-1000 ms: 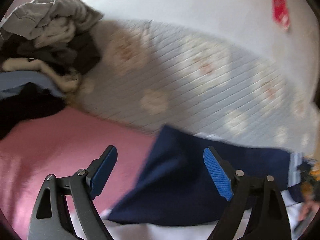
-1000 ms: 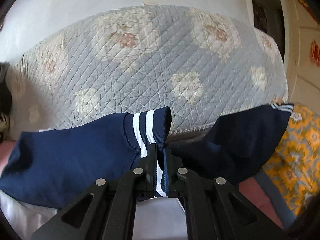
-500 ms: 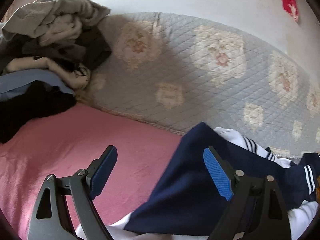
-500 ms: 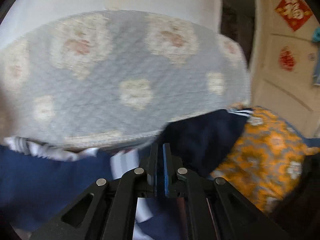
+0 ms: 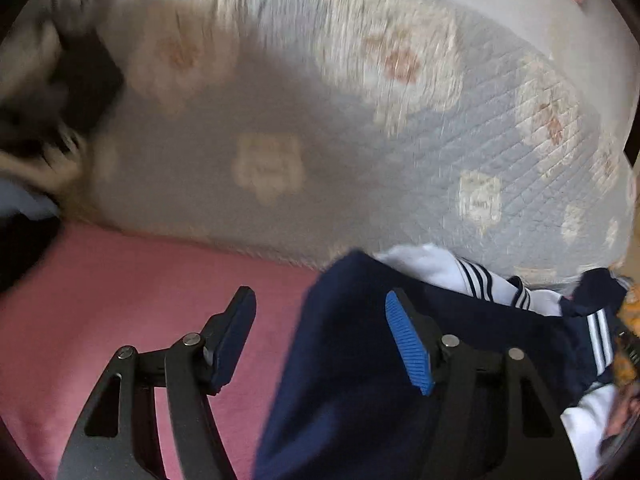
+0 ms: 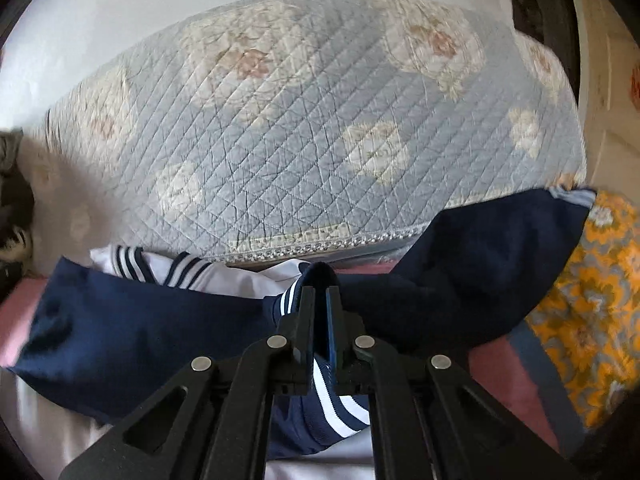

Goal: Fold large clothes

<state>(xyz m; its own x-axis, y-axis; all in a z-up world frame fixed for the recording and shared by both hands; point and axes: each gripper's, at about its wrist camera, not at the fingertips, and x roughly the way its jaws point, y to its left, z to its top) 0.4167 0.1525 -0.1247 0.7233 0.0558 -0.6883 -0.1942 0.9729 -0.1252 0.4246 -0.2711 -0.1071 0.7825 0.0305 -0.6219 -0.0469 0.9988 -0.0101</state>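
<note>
Right gripper jaws pinch striped cuff of navy garment, spread ahead on bed. Left gripper jaws spread, empty. Risk: cuff slips w/ pull, fold skews.

Place: I'm in a home bedroom.
Bed: pink sheet under me.
Quilt: flowered, quilted, at 12 o'clock.
Laundry: clothes heap at 10 o'clock.
Door: cream, panelled, at 2 o'clock.

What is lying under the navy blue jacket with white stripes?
Under the navy blue jacket with white stripes lie white fabric and a pink bedsheet. What lies beneath its middle is covered.
</note>
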